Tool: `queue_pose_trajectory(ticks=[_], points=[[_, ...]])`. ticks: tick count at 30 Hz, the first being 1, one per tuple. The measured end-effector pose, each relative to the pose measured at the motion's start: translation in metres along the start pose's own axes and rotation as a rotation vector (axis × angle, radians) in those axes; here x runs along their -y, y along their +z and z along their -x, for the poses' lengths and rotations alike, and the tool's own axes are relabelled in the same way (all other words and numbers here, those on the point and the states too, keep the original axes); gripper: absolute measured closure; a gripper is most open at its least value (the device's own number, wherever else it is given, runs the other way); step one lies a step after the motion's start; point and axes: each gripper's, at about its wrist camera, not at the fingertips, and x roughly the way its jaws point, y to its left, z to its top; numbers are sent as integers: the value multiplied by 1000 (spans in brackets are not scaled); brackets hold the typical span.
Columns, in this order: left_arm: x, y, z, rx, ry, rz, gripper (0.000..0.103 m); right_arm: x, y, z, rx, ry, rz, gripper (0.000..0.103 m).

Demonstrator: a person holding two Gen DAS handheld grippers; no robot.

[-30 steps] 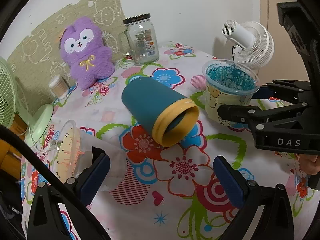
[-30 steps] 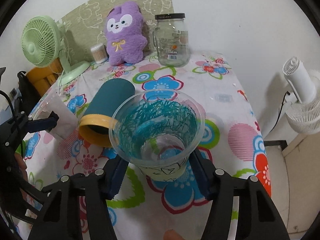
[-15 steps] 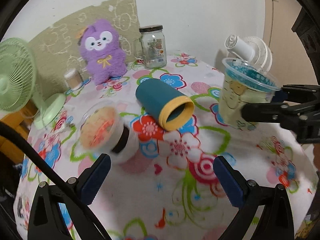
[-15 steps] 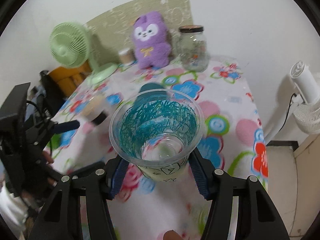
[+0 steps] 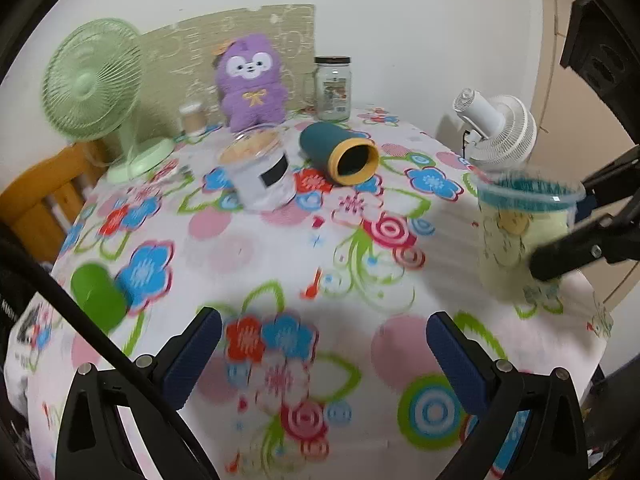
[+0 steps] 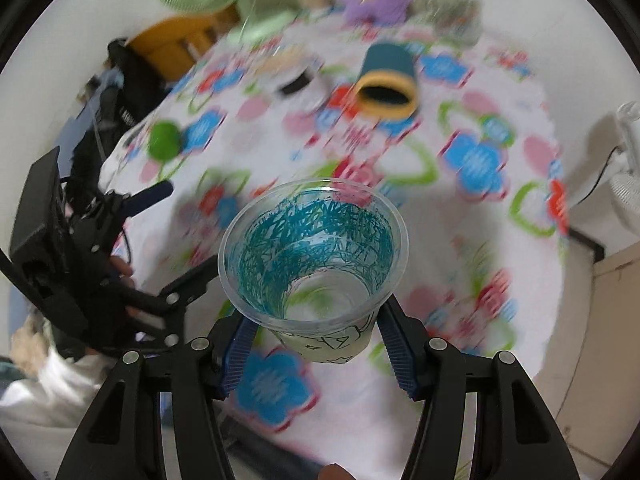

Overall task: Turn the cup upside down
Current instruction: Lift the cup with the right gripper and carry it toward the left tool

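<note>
Two hand-held grippers work over a flower-print worktop (image 5: 248, 248): the right hand-held gripper (image 6: 316, 340) clamps a clear plastic cup (image 6: 314, 264) scribbled with teal, held upright in the air above the cloth, mouth up. The left hand-held gripper (image 5: 320, 356) hangs with its blue pads spread wide and nothing between them. Behind lie a teal tumbler (image 5: 340, 152) on its side, a white container (image 5: 260, 176), a purple plush (image 5: 250, 80) and a glass jar (image 5: 333, 88).
</note>
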Motion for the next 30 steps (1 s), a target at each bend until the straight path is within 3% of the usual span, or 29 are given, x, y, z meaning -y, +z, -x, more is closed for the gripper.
queue_pose_trajectory(ticks=[6,16,24,26,28,30], points=[[-15,-31,22,26,16,83,0,-22,-7,-18,-157,161,-101,41],[-37,-58,39,39,61,108,0,-16,-1,-39,-292,177,-245,41],[-34,-59,38,36,59,97,0,-3,14,-58,-318,136,-287,39],[-35,-59,37,35,57,108,0,-2,18,-61,-318,121,-285,34],[-37,-59,37,32,41,120,0,0,23,-62,-315,101,-282,20],[-38,-58,37,33,26,134,0,3,28,-62,-299,77,-274,18]])
